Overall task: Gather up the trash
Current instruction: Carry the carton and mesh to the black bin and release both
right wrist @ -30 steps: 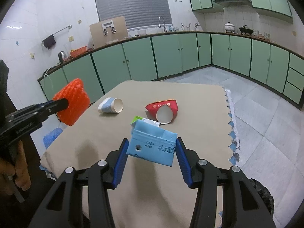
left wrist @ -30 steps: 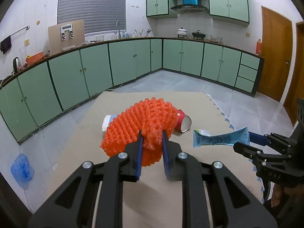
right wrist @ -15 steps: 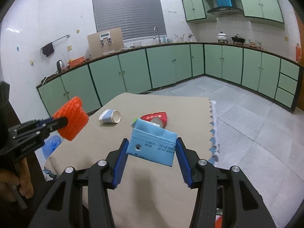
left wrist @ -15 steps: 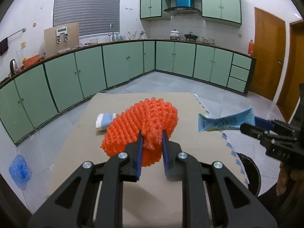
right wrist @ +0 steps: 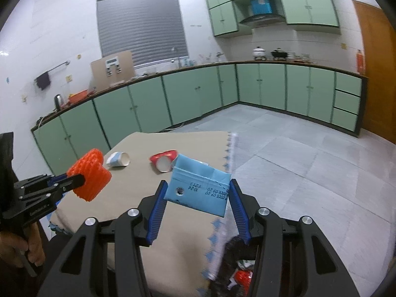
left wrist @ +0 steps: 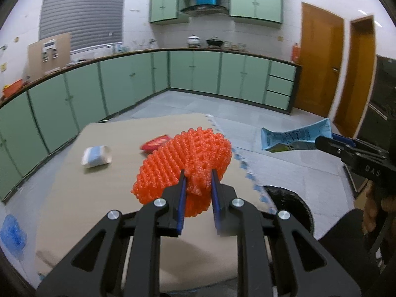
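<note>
Clamping an orange foam net (left wrist: 184, 159), the left gripper (left wrist: 197, 180) hangs above the beige table (left wrist: 104, 193). The right gripper (right wrist: 198, 198) pinches a flattened blue carton (right wrist: 198, 188) over the table's edge, above a black trash bin (right wrist: 237, 269). 2 cups, white (right wrist: 118, 159) and red (right wrist: 164, 160), lie on the table.

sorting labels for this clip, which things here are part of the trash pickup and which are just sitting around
Part of the job:
- orange foam net, held in left gripper
- blue carton, held in right gripper
- white cup and red cup lying on the table
- trash bin

Just lying about:
- pots on the counter
- kettle
- blue bag on the floor
</note>
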Demonstrator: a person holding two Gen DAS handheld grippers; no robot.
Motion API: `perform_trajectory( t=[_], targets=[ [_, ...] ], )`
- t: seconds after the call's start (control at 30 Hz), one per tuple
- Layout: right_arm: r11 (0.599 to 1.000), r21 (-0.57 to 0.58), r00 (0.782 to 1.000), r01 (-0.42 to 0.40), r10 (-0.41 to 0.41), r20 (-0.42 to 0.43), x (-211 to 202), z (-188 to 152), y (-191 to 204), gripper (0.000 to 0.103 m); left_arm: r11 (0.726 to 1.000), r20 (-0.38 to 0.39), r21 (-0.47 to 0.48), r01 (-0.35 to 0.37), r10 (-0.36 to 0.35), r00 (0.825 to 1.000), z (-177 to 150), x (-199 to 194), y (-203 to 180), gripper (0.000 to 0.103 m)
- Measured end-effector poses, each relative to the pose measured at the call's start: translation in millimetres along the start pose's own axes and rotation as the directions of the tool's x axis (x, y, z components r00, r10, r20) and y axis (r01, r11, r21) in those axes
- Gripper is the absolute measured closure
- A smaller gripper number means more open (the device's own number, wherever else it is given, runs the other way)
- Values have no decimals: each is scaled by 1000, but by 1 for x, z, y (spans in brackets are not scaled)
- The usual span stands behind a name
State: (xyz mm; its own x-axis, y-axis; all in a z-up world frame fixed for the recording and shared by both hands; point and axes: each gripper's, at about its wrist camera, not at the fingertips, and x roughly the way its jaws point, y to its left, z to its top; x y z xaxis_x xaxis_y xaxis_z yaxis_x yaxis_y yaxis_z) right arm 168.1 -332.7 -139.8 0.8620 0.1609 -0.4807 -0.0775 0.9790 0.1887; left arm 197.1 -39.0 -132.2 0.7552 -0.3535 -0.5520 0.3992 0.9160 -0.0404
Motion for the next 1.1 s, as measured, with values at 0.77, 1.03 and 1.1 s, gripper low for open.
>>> perform_trajectory(
  t=[0.77, 1.03, 1.1],
  targets=[
    [950, 197, 969, 242, -225, -101, -34, -69, -138, 54, 917, -167, 182, 354, -326, 930, -32, 116, -170, 87],
    [938, 236, 958, 256, -213, -194, 4, -87, -163, 53, 911, -258, 192, 364, -312, 915, -59, 169, -192, 83],
    [930, 259, 956, 260, -209, -208, 8, -91, -170, 52, 908, -286, 190, 372, -311, 906, -65, 185, -195, 78]
  ],
)
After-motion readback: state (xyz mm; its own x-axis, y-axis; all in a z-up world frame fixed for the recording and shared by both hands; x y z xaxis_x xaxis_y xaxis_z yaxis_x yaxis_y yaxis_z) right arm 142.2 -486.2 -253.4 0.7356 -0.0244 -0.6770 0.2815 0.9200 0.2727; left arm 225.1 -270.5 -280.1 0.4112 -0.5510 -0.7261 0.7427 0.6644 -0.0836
